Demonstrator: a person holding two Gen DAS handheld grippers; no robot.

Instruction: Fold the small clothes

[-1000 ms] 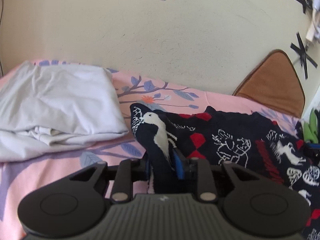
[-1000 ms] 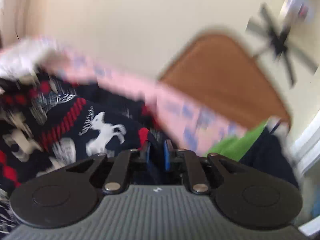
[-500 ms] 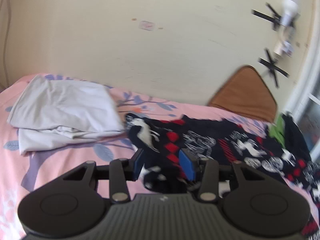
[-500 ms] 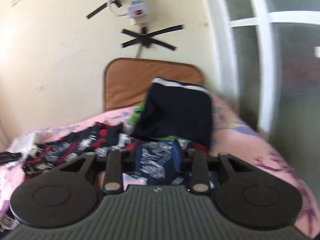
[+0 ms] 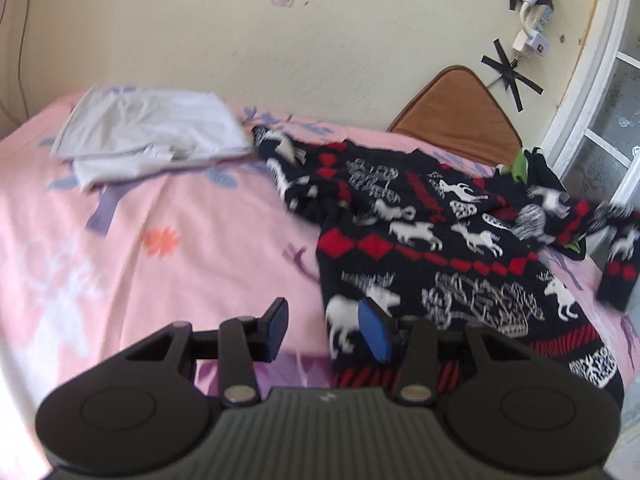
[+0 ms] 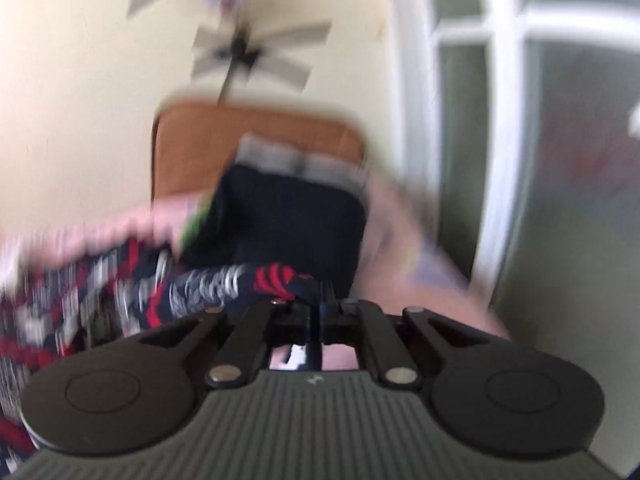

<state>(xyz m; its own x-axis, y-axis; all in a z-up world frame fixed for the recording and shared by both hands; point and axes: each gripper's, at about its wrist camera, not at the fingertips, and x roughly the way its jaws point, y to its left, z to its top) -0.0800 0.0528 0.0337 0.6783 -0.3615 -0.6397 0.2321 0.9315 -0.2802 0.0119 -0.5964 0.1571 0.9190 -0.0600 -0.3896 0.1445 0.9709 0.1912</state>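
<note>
Left gripper (image 5: 326, 330): hanging wide open over the pink floral bedsheet (image 5: 168, 240), holding nothing, blue pad (image 5: 374, 336) lying just at the left edge of the patterned sweater (image 5: 432, 256). Sweater lying spread across the bed's right side, beside a folded white garment (image 5: 152, 132). Right gripper (image 6: 320, 308): pinching closed on the sweater's sleeve cuff (image 6: 280, 280), blurring badly. Folded navy garment (image 6: 288, 224) lying just beyond.
</note>
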